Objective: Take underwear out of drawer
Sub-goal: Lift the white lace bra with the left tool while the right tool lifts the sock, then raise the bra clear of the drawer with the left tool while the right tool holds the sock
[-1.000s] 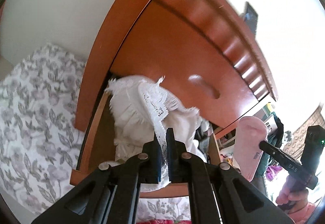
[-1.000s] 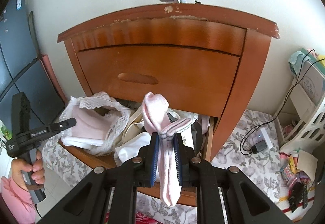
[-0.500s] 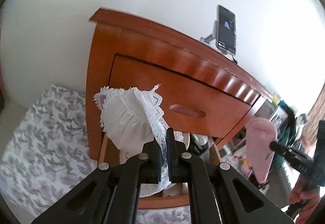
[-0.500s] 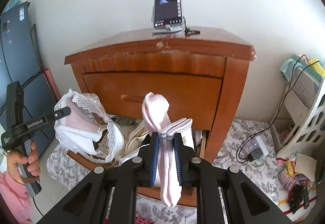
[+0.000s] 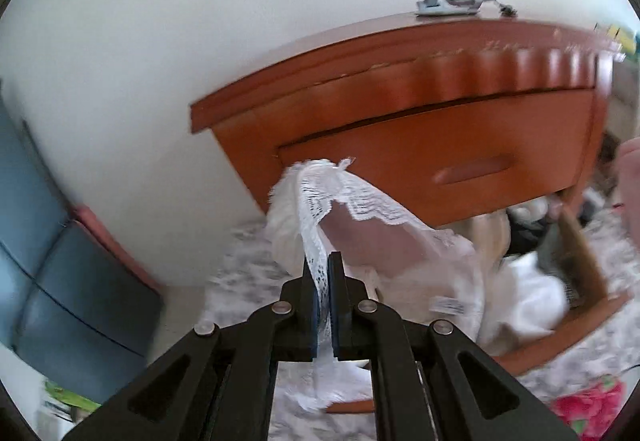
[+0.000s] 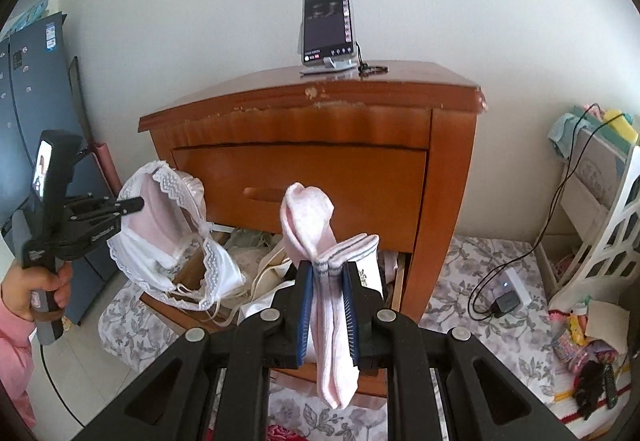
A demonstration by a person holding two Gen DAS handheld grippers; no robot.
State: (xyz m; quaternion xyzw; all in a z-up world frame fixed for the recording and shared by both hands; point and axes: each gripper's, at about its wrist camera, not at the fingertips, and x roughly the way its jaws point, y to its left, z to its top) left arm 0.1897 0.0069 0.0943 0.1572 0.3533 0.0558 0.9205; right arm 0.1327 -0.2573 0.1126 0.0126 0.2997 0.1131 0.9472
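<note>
Two claws, both busy: my left gripper pinched the lace edge of the white bra, lifted clear beside the open drawer w/ straps trailing; right gripper clamped pink socks above it, so nothing snagged.

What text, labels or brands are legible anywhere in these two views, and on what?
No text reads clearly in either view.
Left claw body: white lettering, too small to read.
Phone screen: text and icons, blurred.
Tag on the lace underwear: print blurred.
Stickers on the blue panel: too small to read.
</note>
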